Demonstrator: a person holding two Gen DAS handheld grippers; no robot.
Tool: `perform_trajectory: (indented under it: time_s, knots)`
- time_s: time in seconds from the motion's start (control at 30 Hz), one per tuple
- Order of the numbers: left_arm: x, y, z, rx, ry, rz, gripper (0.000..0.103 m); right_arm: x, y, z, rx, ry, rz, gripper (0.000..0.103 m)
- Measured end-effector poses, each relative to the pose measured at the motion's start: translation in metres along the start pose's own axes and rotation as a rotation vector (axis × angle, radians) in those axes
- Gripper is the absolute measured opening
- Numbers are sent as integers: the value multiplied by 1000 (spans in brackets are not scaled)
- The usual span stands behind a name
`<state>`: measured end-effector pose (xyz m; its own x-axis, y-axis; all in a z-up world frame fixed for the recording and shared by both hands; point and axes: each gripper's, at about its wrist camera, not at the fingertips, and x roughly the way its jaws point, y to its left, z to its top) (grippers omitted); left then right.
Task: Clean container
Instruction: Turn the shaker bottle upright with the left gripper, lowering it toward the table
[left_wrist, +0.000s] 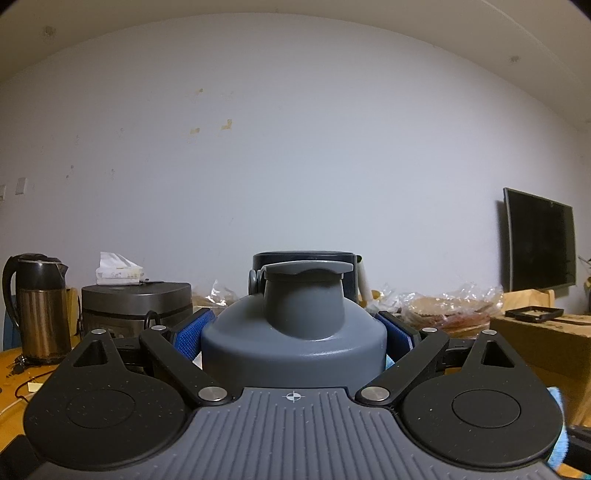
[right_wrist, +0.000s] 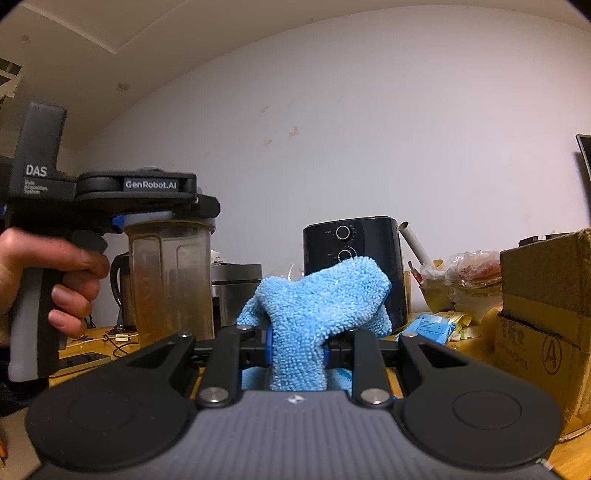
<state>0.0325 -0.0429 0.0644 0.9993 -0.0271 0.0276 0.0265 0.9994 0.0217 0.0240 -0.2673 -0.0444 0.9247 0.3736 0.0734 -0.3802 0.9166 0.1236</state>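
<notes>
Blue-padded left hand-held gripper (left_wrist: 293, 332) level, clamping grey-lidded container (left_wrist: 293, 328); right hand-held gripper (right_wrist: 297, 349) level, pinching blue cloth (right_wrist: 317, 306).

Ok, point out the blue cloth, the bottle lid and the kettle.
cloth (right_wrist: 317, 306), right wrist view, fluffy middle.
lid (left_wrist: 303, 295), left wrist view, grey spout front.
kettle (left_wrist: 40, 317), left wrist view, steel body.

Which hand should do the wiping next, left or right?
Right. The right gripper already has its jaws clamped on the blue cloth, while the left gripper is occupied gripping the container at its grey lid, so it should probably just steady it.
</notes>
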Motion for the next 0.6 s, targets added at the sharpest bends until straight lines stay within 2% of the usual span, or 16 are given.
perform_trajectory:
  time_s: [0.6]
  knots:
    - [42, 25, -2, -54, 15, -51, 94, -3, 6, -3, -8, 3, -6, 18]
